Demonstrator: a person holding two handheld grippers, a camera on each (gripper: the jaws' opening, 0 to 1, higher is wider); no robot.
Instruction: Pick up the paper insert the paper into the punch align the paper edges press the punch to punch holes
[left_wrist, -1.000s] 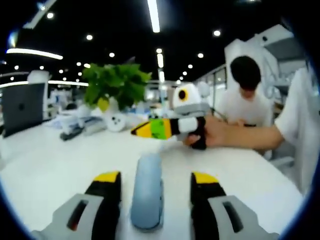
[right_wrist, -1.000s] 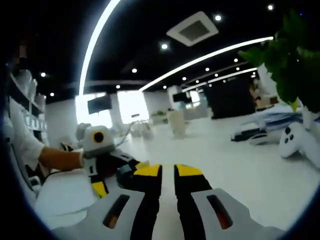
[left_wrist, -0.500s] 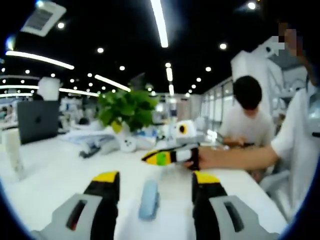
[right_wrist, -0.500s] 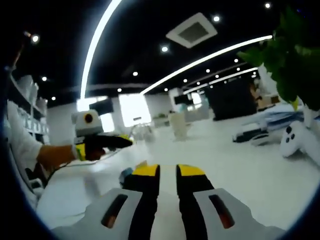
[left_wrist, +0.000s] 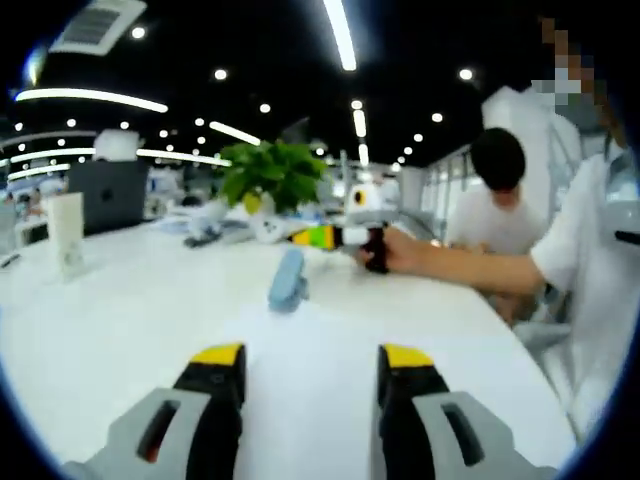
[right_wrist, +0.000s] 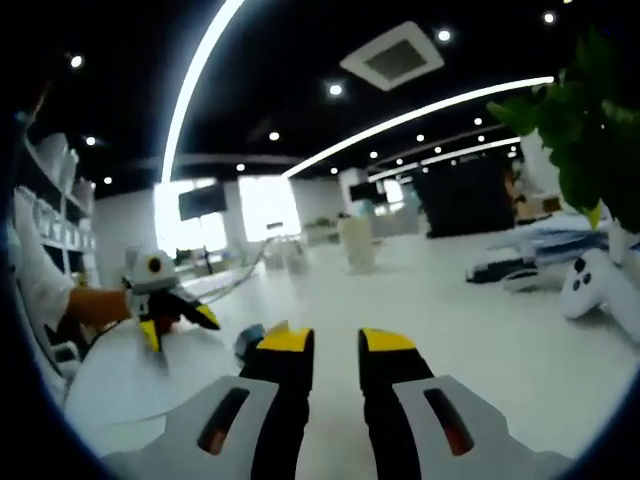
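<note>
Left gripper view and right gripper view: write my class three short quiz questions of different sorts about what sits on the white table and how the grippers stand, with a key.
1. True or false: the left gripper holds the blue punch.
2. Multiple choice: in the left gripper view, the potted plant stands (A) beyond the punch, (B) between the jaws, (C) on the laptop.
3. Fill in: the right gripper has its jaws slightly ____, with nothing between them.

Key
1. False: it is open, and the punch lies apart on the white table.
2. A.
3. Apart.
</note>
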